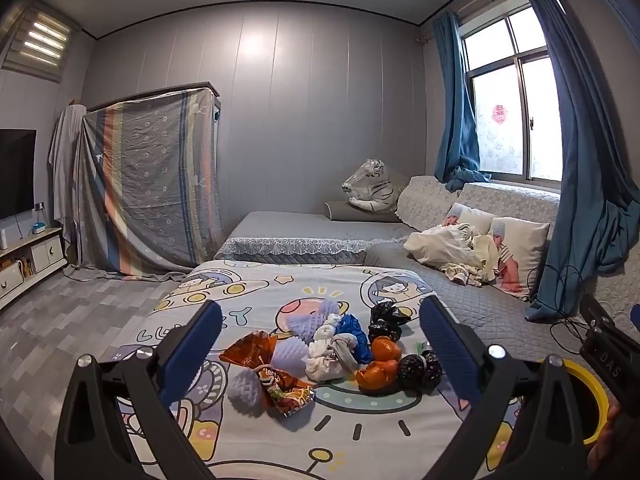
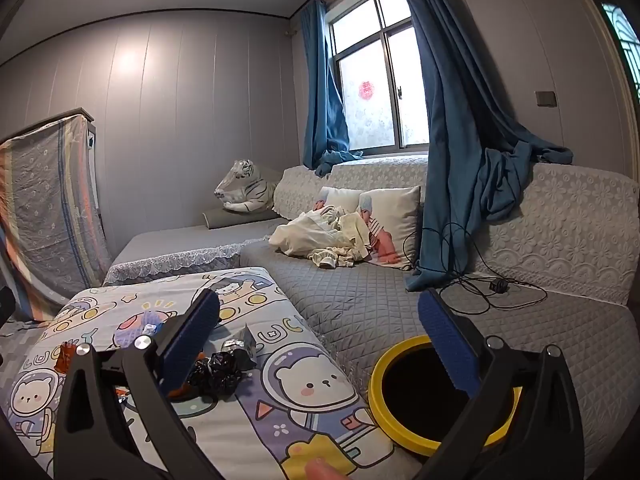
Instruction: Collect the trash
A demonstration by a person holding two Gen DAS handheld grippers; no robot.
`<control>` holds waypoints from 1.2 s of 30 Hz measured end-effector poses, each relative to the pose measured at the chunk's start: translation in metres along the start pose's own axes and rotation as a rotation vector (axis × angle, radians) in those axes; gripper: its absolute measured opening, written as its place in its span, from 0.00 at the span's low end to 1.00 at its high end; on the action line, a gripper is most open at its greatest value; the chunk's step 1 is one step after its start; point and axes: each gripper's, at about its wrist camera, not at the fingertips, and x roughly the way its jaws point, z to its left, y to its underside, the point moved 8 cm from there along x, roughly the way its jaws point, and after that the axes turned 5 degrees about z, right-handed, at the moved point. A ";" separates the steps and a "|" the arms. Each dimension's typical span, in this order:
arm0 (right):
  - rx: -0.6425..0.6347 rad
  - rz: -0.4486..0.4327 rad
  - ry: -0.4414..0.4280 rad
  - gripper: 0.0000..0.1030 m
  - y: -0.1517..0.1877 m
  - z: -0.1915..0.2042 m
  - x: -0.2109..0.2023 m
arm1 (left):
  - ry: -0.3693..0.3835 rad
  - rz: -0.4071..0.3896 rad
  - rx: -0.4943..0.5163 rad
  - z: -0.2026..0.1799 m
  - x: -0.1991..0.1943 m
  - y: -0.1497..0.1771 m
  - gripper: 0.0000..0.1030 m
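A heap of trash lies on the cartoon-print sheet (image 1: 360,436): orange peels (image 1: 382,350), black crumpled bags (image 1: 418,368), white knotted wads (image 1: 326,362), a blue bag (image 1: 354,332), purple foam nets (image 1: 308,320) and snack wrappers (image 1: 250,350). My left gripper (image 1: 320,316) hovers open in front of the heap, holding nothing. A yellow-rimmed bin (image 2: 384,364) with a dark inside stands to the right of the sheet. My right gripper (image 2: 319,304) is open and empty, its right finger over the bin. The black bags (image 2: 224,368) show beside its left finger.
A grey quilted sofa (image 2: 360,304) runs along the right, with pillows, a pile of pale clothes (image 2: 320,236) and black cables (image 2: 480,292). Blue curtains (image 2: 452,160) hang onto it. On the left are grey floor (image 1: 60,320) and a TV stand (image 1: 28,264).
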 end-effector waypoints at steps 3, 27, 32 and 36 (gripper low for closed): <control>-0.001 -0.002 0.000 0.92 0.000 0.000 0.000 | 0.000 0.000 -0.003 0.001 0.000 0.000 0.92; -0.009 -0.007 -0.019 0.92 0.002 0.005 -0.001 | -0.018 -0.003 -0.021 0.008 0.002 0.001 0.92; -0.010 -0.006 -0.019 0.92 0.003 0.005 0.000 | -0.017 0.000 -0.018 0.006 0.004 0.005 0.92; -0.009 -0.006 -0.020 0.92 0.003 0.005 0.000 | -0.016 0.001 -0.017 0.006 0.003 0.002 0.92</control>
